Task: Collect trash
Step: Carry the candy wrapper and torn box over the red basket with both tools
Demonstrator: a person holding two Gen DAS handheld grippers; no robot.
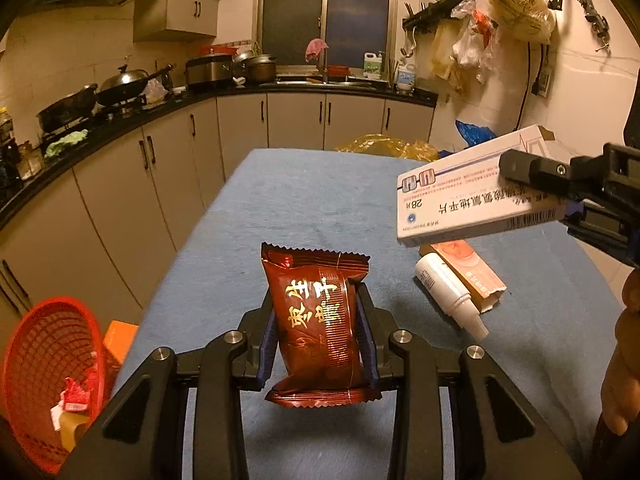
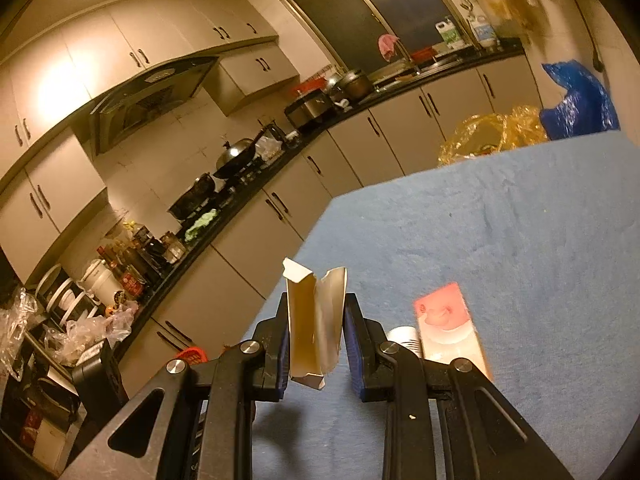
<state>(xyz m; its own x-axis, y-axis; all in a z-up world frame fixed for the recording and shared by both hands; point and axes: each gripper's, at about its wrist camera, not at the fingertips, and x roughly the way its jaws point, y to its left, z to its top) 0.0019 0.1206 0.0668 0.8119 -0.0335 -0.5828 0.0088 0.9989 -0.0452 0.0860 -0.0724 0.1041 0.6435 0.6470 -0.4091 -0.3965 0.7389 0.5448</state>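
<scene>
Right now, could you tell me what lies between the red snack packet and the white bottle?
Only bare blue tablecloth between snack packet and white bottle, per the left wrist view.

White medicine box [image 1: 476, 196], above the orange carton [image 1: 468, 276]: "28" legible, upside down; remaining characters unclear. Red snack packet [image 1: 320, 320]: gold characters, unreadable.

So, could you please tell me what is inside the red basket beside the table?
The red basket holds crumpled red-and-white wrappers and a yellowish piece. Its near wall and the left gripper's frame hide the rest of its floor.
</scene>
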